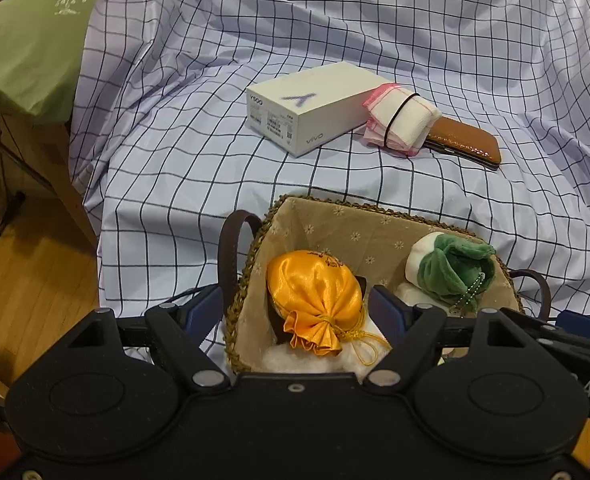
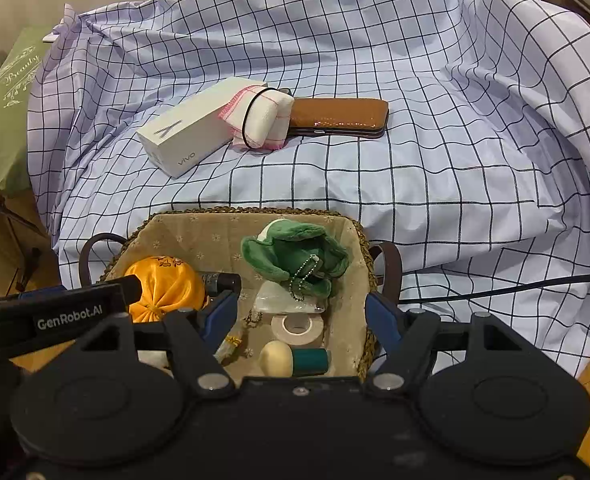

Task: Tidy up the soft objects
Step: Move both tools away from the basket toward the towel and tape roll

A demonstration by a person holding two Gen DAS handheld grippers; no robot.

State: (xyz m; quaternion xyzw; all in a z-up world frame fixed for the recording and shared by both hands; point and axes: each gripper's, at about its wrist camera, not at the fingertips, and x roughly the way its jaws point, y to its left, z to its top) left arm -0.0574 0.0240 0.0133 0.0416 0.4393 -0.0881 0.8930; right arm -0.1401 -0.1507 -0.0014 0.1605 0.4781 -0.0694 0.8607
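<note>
two soft toys [image 2: 295, 256] in one basket [image 2: 199, 224]

A home: checked sheet [image 1: 335, 32] draped over furniture, green printed cushion [image 1: 27, 40], wooden floor [image 1: 27, 276].

Soft, even indoor light is falling from above, leaving the checked cloth [image 1: 375, 40] bright and slightly washed out toward lilac. Shadows are staying faint, gathering in the cloth's folds and inside the woven basket [image 2: 359, 240]. Small glints are showing along the brown leather case [image 2: 339, 114] and on the orange satin pouch [image 1: 315, 288]. The fisheye lenses are bending the grid lines strongly toward the left and right edges, and dark vignetting is clipping the corners. The near gripper housings are looking dark and slightly soft; mid-scene detail is staying reasonably sharp.
</note>
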